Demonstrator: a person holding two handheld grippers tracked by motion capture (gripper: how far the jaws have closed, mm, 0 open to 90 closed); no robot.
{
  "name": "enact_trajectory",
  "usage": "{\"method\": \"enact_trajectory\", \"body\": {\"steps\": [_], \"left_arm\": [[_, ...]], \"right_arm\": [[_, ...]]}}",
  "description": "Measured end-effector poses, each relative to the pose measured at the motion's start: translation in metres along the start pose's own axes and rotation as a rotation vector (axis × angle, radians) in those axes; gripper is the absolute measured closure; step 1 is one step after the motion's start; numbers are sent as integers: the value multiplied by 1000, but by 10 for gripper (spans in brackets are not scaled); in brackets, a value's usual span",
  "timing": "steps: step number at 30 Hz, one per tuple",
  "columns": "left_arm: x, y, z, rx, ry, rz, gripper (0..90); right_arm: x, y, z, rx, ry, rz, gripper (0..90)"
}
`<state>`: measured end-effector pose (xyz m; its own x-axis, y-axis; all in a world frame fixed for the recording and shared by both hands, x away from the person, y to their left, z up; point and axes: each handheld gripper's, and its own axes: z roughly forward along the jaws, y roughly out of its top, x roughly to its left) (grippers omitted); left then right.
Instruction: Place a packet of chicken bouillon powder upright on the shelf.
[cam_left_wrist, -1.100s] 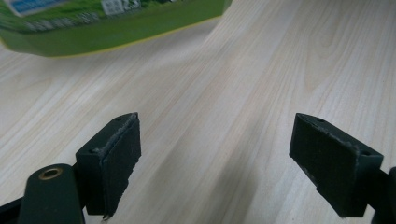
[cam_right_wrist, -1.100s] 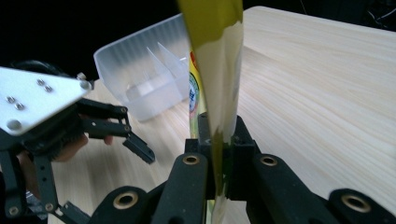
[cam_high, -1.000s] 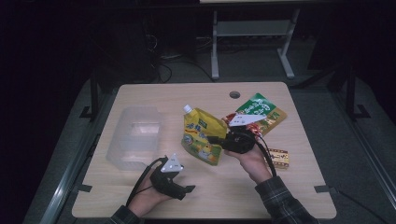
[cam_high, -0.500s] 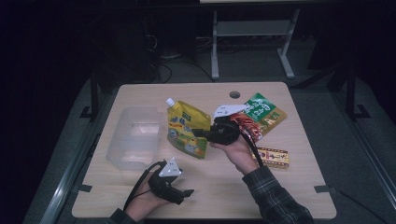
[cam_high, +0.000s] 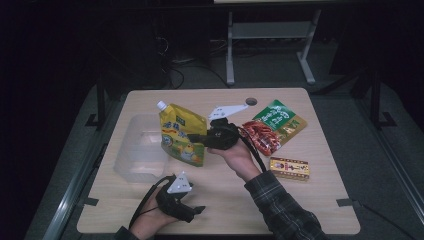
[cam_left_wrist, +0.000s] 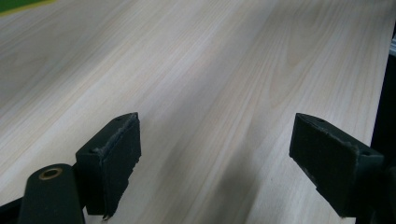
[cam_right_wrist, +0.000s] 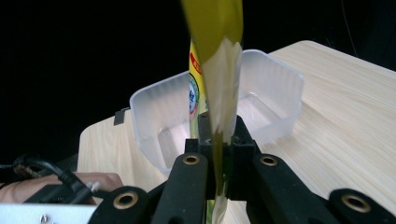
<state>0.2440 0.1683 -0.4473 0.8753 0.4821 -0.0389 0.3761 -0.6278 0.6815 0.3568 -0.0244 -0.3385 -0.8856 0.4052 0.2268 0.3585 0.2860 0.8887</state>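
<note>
A yellow spouted pouch (cam_high: 182, 134) with a white cap hangs upright above the table, beside the clear plastic tub (cam_high: 136, 150). My right gripper (cam_high: 196, 137) is shut on the pouch's right edge; in the right gripper view the pouch (cam_right_wrist: 217, 70) is pinched edge-on between the jaws, with the tub (cam_right_wrist: 154, 112) behind it. My left gripper (cam_high: 197, 210) rests near the table's front edge, open, with bare wood between its fingers (cam_left_wrist: 114, 156).
A green and red snack bag (cam_high: 272, 125) lies at the back right of the table (cam_high: 310, 200). A small yellow and red box (cam_high: 289, 168) lies in front of it. A round hole (cam_high: 251, 101) marks the table's far edge.
My right gripper has carried the pouch leftward, from the middle of the table to just beside the tub. The left gripper has barely moved.
</note>
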Motion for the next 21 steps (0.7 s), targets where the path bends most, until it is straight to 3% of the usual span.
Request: {"method": "enact_trajectory", "body": {"steps": [11,21], "left_arm": [[-2,-3,1,5,14,-11,161],[-1,-3,4,3,0,-8,161]], "right_arm": [[13,16,28,4,35,-10,873],[22,27,57,20,64,-22,873]]}}
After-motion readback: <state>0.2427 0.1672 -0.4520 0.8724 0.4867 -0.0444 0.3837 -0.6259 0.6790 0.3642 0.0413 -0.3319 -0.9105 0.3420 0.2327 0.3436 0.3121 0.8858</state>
